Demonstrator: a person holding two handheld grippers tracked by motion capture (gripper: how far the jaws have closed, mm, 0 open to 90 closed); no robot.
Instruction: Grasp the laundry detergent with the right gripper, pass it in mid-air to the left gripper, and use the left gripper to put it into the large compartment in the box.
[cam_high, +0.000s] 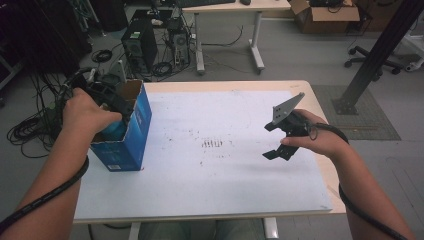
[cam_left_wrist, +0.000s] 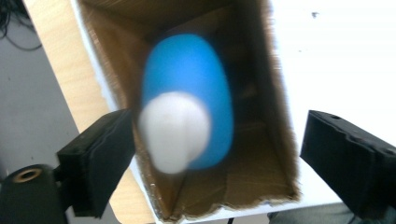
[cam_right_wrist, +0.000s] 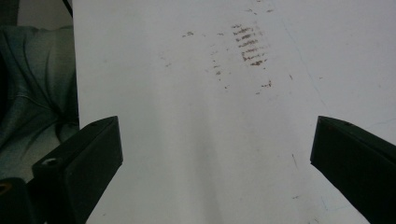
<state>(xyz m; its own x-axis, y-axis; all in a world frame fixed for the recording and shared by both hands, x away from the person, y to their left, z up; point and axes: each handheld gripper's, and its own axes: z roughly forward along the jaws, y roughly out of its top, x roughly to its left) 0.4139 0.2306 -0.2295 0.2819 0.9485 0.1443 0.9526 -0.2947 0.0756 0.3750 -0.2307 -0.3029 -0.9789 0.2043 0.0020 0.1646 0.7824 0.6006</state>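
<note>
Drop step: left gripper (cam_left_wrist: 212, 149) jaws wide, blue bottle (cam_left_wrist: 187, 98) loose between them in box (cam_left_wrist: 275, 140) (blurred). Right gripper (cam_right_wrist: 212, 154) jaws wide, empty, over counter (cam_right_wrist: 187, 116). Next, I'd say: lift left clear.

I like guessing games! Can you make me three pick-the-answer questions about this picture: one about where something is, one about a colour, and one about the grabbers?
1. Where is the blue and white bottle?
A. inside the blue cardboard box
B. on the floor
C. in the right gripper

2. What colour is the table's cover sheet?
A. red
B. white
C. green

3. How are the left gripper's jaws?
A. clamped on the bottle
B. apart above the box
C. clamped on a pen

Answers: 1 A, cardboard walls surround it. 2 B, plain white with dark scuffs. 3 B, neither pad touches the bottle.
</note>
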